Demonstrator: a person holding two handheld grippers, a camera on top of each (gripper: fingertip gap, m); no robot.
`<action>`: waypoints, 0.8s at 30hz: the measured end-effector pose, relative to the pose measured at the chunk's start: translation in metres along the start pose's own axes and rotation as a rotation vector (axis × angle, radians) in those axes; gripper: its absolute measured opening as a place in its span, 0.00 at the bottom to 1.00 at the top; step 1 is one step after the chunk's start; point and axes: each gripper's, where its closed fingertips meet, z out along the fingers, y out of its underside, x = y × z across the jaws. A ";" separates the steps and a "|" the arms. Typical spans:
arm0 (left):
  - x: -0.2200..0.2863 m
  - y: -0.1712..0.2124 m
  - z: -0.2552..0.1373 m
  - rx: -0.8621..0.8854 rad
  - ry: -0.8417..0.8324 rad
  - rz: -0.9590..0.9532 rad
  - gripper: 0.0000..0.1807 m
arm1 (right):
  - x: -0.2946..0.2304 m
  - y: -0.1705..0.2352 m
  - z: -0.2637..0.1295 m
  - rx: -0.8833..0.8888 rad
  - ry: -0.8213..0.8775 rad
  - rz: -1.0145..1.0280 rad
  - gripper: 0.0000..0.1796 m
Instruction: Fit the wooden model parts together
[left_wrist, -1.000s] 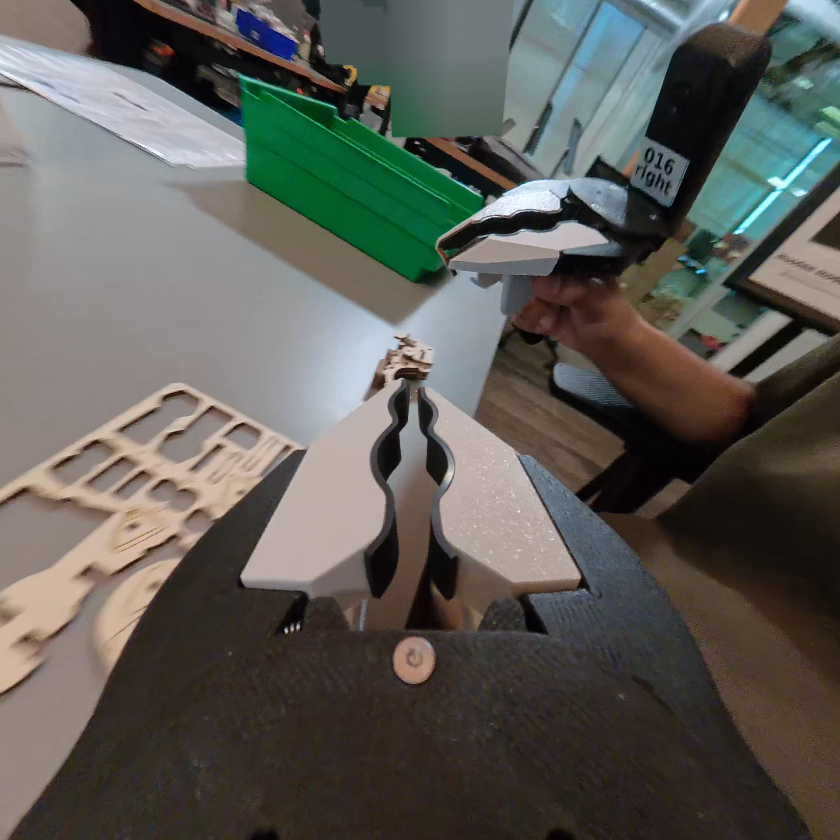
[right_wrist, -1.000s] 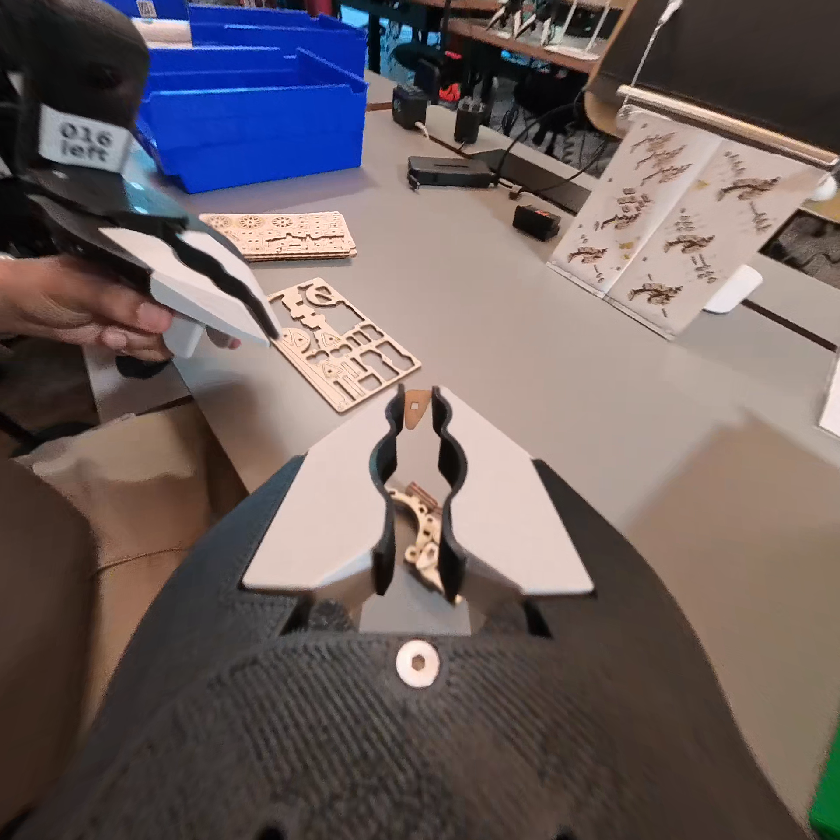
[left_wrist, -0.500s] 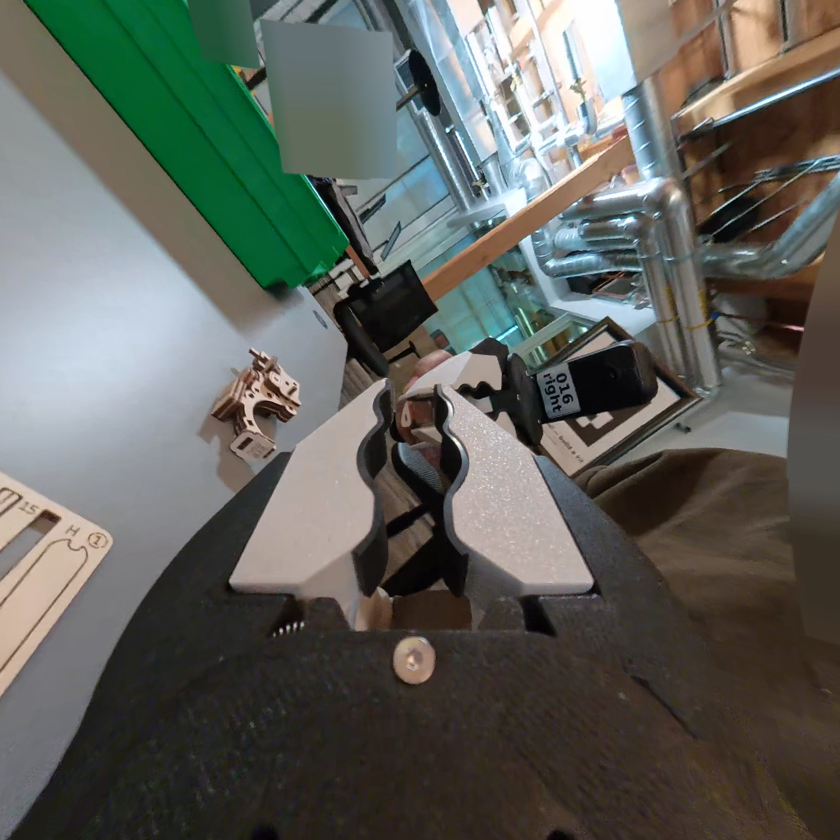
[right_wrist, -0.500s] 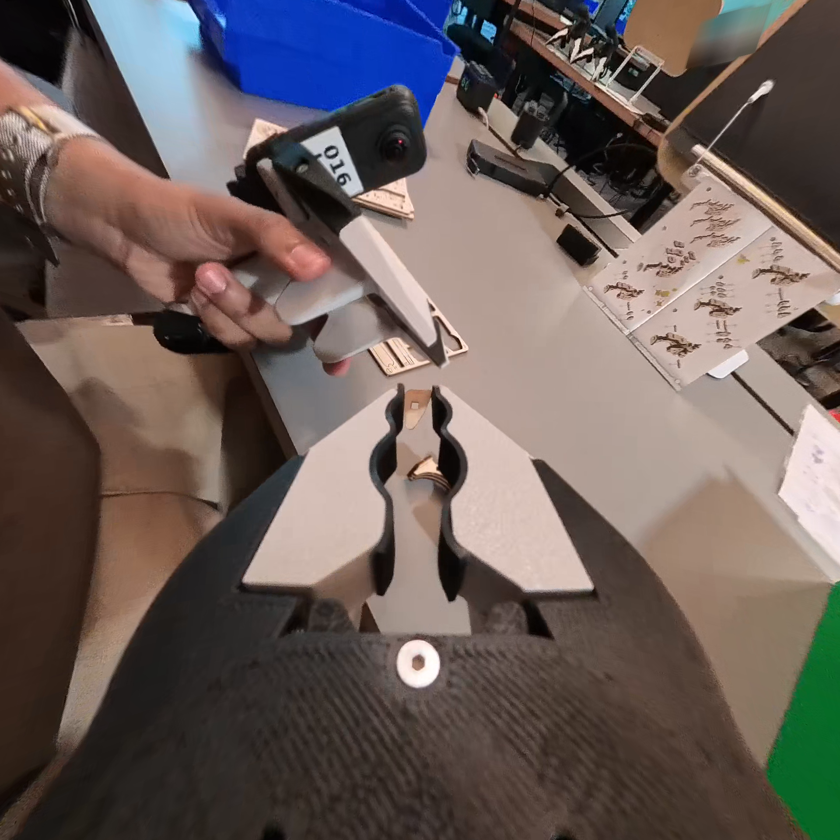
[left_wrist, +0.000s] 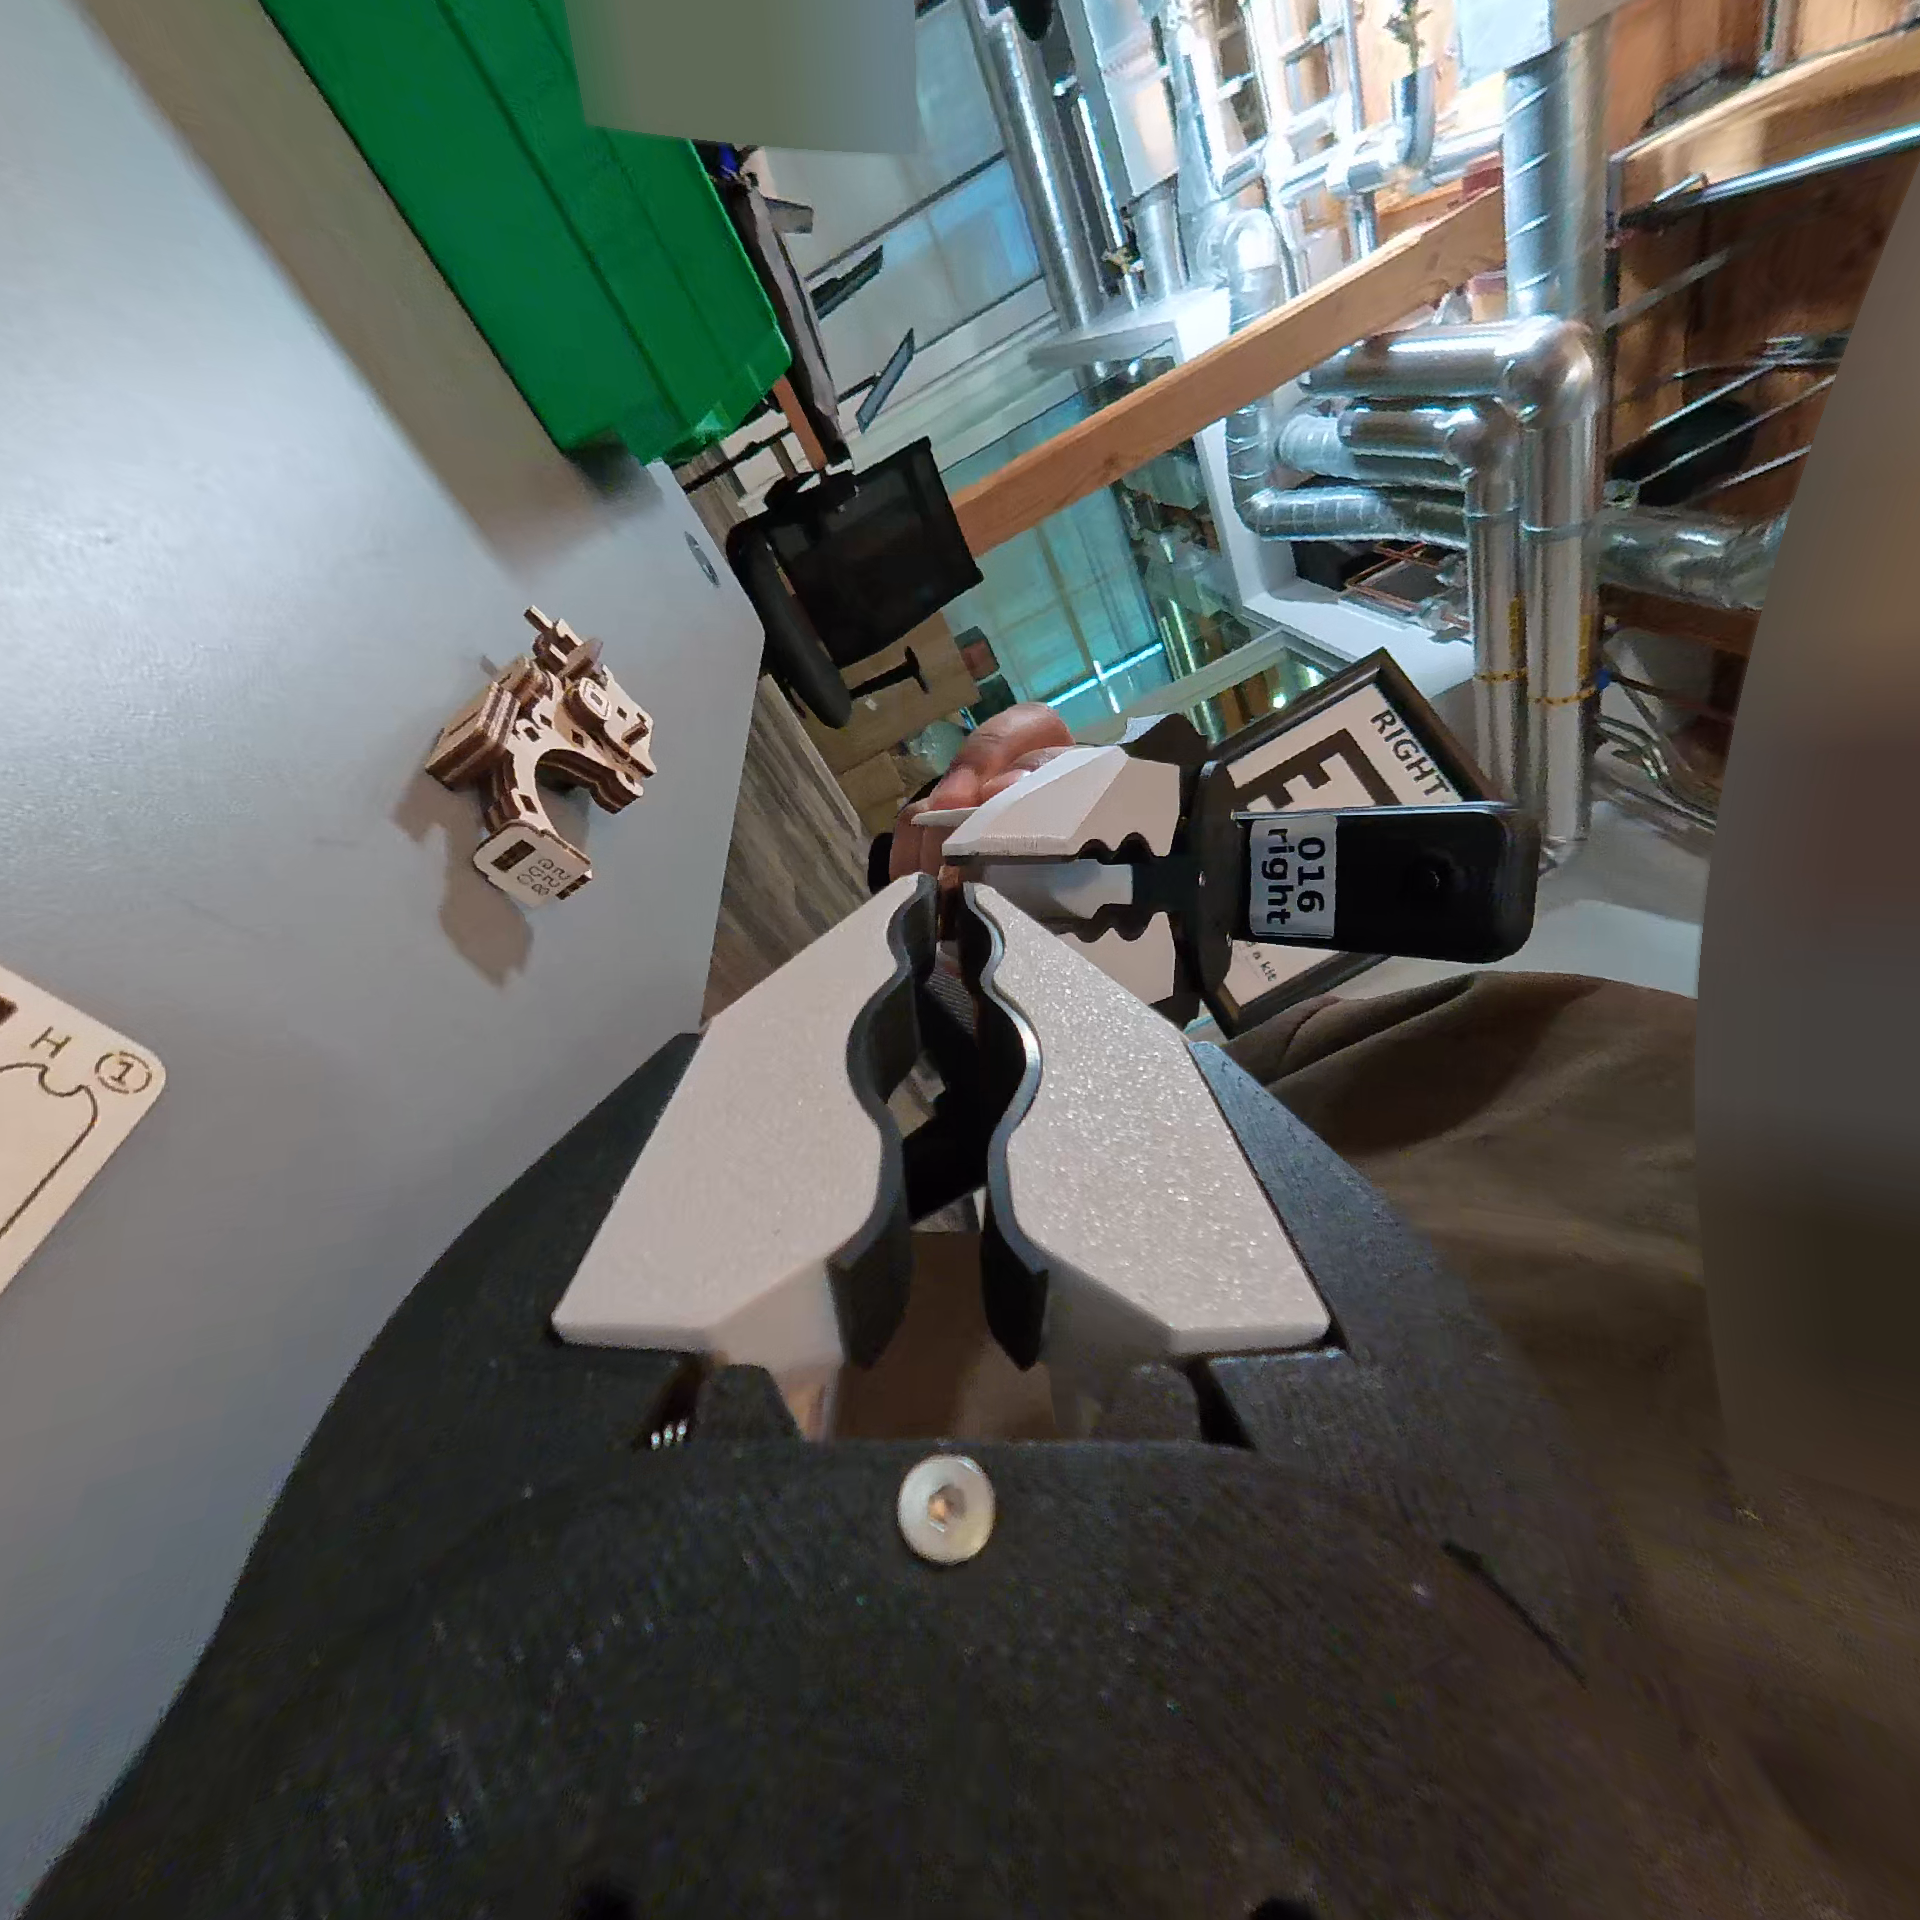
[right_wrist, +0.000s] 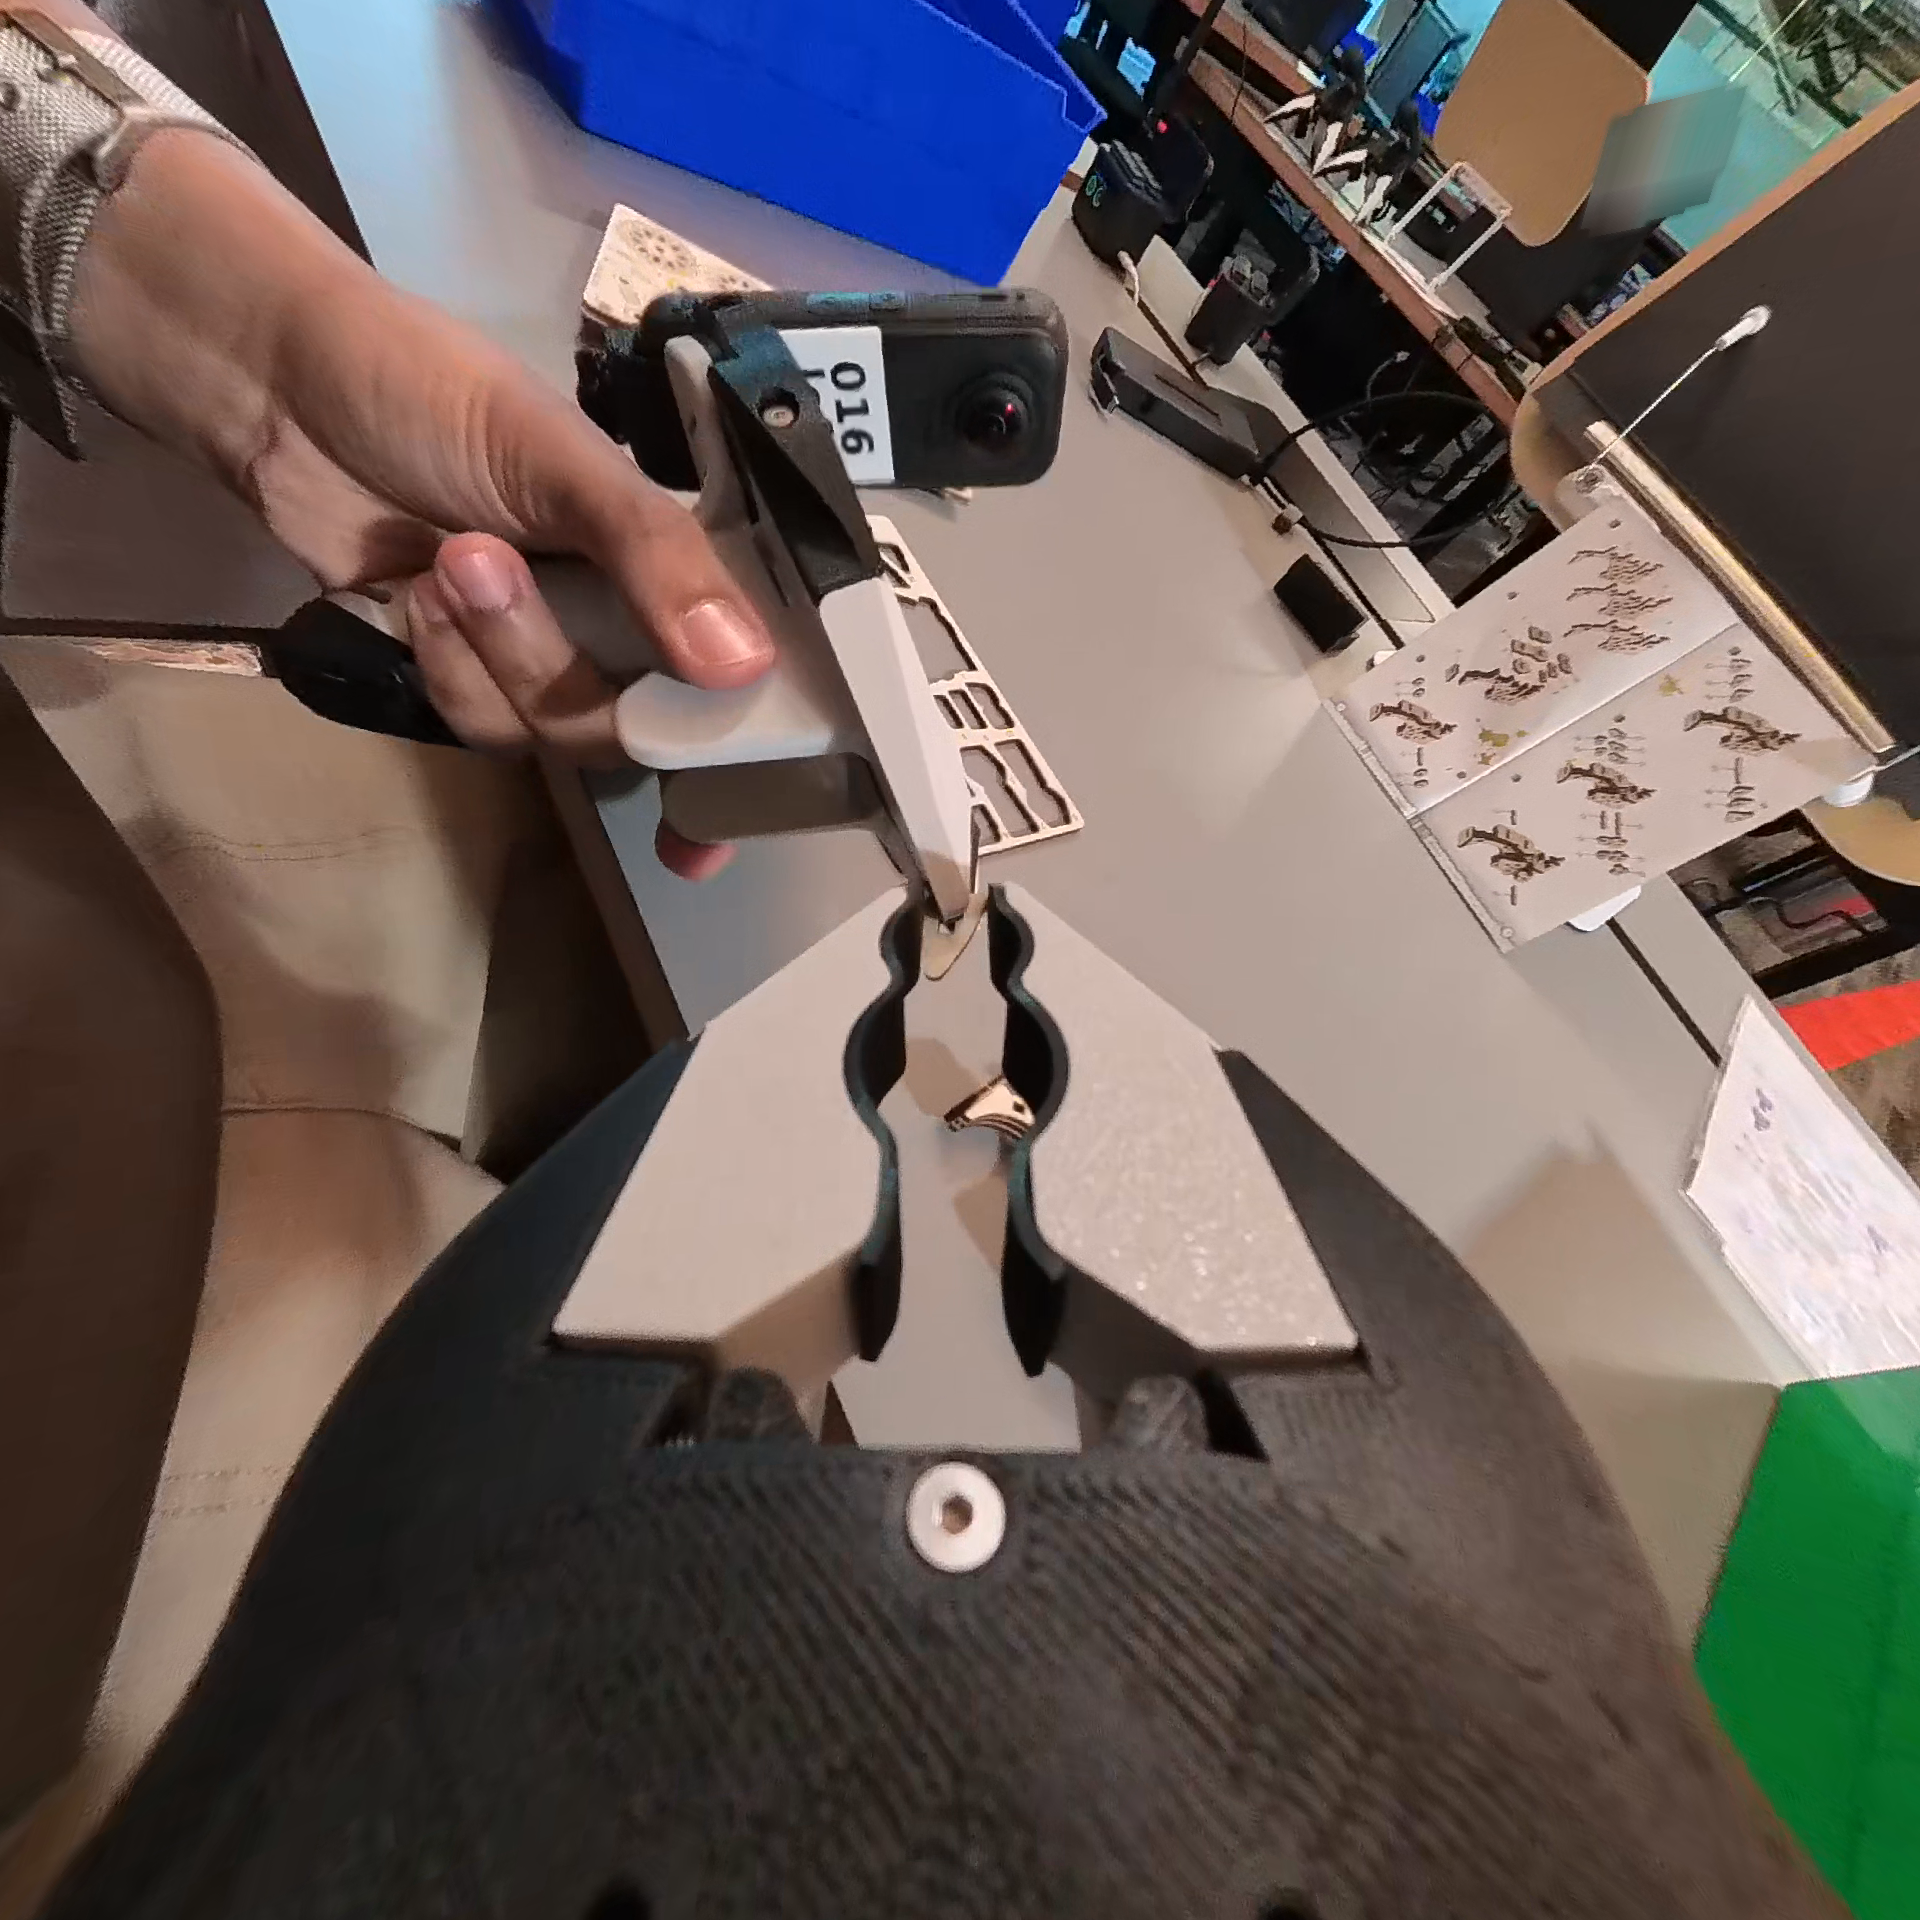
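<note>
The right gripper (right_wrist: 954, 914) has its jaws closed on a small flat wooden piece (right_wrist: 948, 943), which sits between the tips, above the front edge of the worktop (right_wrist: 1143, 727). The left gripper (right_wrist: 951, 883) comes from the left w/ a hand (right_wrist: 447, 540) on its handle; its tips touch the top of the same piece, but if they really clamp it I cannot tell. In the left wrist view the left gripper (left_wrist: 948, 902) shows only a thin gap, and the wooden piece is not clear there. The half-built wooden model (left_wrist: 545, 758) lies alone on the worktop, near the front edge and the right corner. A cut-out parts sheet (right_wrist: 977, 748) lies flat behind the left gripper, a green bin (left_wrist: 540, 208) stands at the right edge, and blue bins (right_wrist: 831, 94) stand at the far left.
</note>
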 end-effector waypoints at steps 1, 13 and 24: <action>0.000 -0.001 0.000 0.007 -0.008 0.008 0.00 | 0.001 0.000 0.001 0.008 0.004 0.002 0.06; -0.007 -0.018 -0.011 0.089 -0.027 -0.034 0.00 | 0.018 0.010 -0.004 0.048 -0.004 0.166 0.09; -0.009 -0.010 -0.003 0.073 -0.030 -0.040 0.00 | 0.004 0.015 0.009 -0.016 -0.070 0.197 0.08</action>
